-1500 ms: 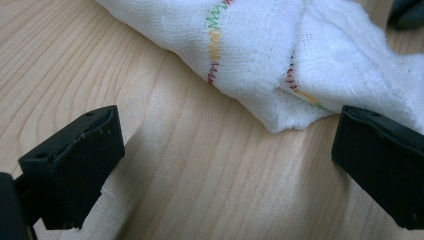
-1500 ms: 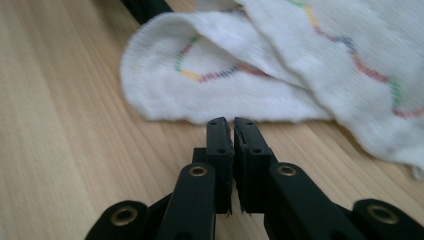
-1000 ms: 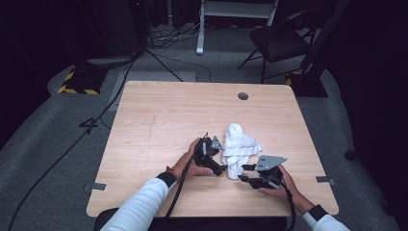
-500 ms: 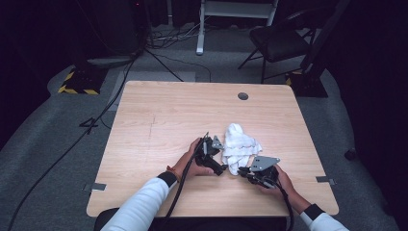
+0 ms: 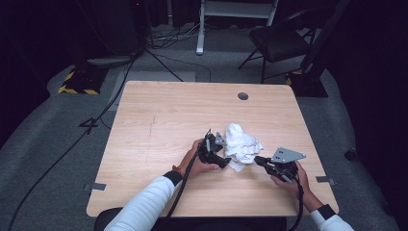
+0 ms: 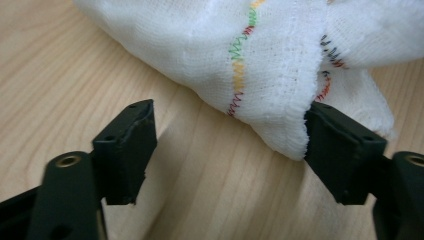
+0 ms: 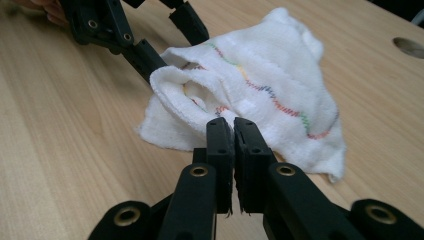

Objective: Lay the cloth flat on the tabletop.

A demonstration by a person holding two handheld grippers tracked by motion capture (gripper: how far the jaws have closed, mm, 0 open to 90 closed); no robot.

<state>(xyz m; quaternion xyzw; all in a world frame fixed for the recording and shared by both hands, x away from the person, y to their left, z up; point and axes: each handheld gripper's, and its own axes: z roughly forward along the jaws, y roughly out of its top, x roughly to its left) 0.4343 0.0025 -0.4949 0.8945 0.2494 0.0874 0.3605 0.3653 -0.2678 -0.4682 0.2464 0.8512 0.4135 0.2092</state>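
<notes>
A crumpled white cloth (image 5: 242, 145) with coloured stitching lies on the wooden table (image 5: 168, 110), right of centre near the front. My left gripper (image 5: 224, 153) is at the cloth's left side and stands open. In the left gripper view a folded edge of the cloth (image 6: 260, 60) hangs between the two jaws of the left gripper (image 6: 227, 145) and touches the right one. My right gripper (image 5: 258, 159) is at the cloth's right edge. In the right gripper view the right gripper (image 7: 234, 122) has its jaws pressed together, the tips just at the cloth (image 7: 270, 75), with no fabric seen between them.
A round cable hole (image 5: 243, 96) sits near the table's far edge. A chair (image 5: 279, 43) and a white stand (image 5: 235, 9) are on the floor beyond the table, with cables (image 5: 91, 125) trailing at the left. Bare wood surrounds the cloth.
My right gripper has drawn back a little to the right, its tips now at the cloth's edge. The left gripper and the cloth have hardly moved.
</notes>
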